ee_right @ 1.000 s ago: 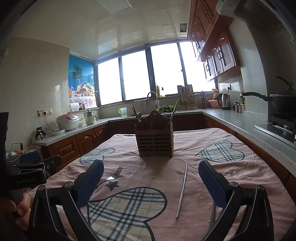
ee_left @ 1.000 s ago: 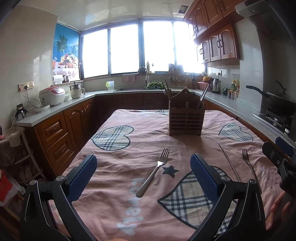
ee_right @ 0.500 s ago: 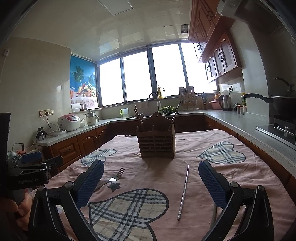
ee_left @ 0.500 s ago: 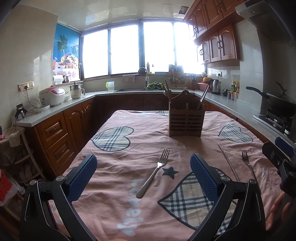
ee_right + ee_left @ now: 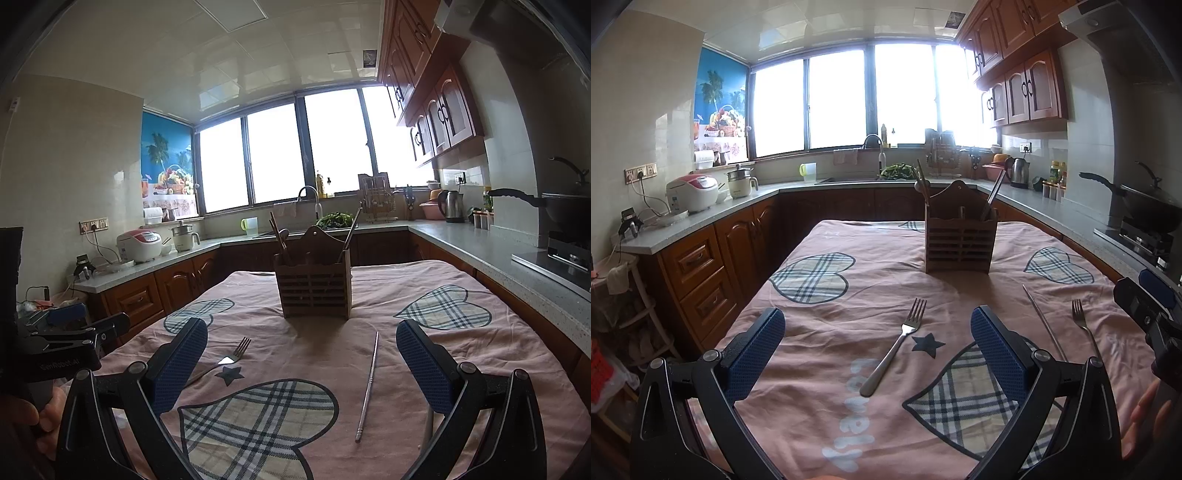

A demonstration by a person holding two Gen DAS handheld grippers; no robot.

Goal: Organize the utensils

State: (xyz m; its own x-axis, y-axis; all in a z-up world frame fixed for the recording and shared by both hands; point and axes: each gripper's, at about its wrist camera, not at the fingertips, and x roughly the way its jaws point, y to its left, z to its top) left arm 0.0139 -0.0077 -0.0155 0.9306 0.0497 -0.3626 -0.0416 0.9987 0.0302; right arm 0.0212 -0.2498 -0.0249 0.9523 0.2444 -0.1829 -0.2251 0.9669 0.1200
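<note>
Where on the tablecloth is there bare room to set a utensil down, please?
The cloth left of the near fork, around the plaid heart, is bare. So is the far right by the other heart. It is crowded right of the star: chopstick, second fork.

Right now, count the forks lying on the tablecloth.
2: one fork between the left gripper's fingers, the other farther right beside the metal chopstick. The holder may hide more.

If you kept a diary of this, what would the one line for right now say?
left gripper: open, above fork | right gripper: open, above metal chopstick | second fork: on cloth | wooden utensil holder: upright, partly filled
</note>
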